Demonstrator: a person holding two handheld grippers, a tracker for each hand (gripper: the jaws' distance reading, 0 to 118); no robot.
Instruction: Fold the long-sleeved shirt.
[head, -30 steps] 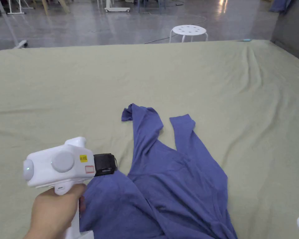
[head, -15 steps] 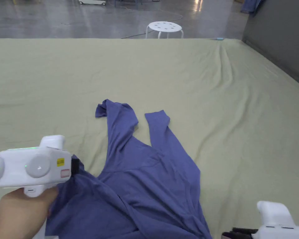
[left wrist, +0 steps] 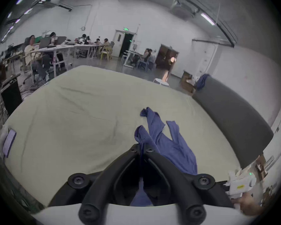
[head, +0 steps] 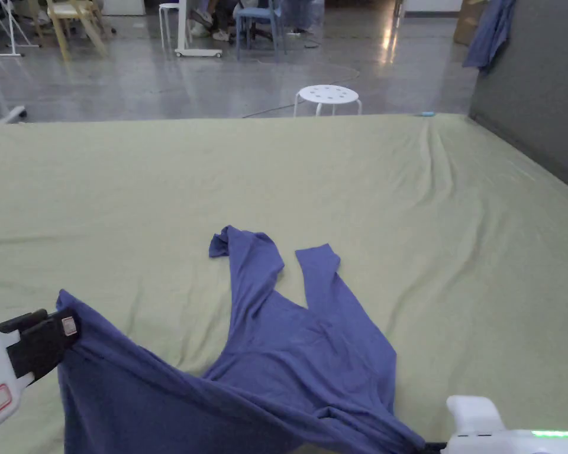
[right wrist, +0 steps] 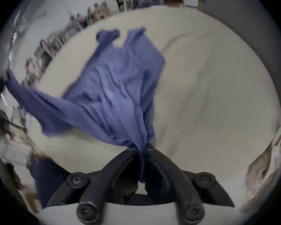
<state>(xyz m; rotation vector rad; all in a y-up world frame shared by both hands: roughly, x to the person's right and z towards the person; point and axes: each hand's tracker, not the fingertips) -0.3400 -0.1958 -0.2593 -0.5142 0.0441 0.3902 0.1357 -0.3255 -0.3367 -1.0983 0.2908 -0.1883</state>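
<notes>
Left gripper (left wrist: pixel 141 147): you have it clamped on the shirt (head: pixel 289 354) hem corner.
Right gripper (right wrist: pixel 140 149): clamped on the other corner.
Progress: nothing folded; sleeves lie toward the bed (head: pixel 454 207) middle.

Nothing readable here tbh. The left tongs (head: pixel 37 343) body has a red-outlined sticker at the lower left of the head view, too small to make out. The green sign (left wrist: pixel 126 28) over the door is just a blur.
</notes>
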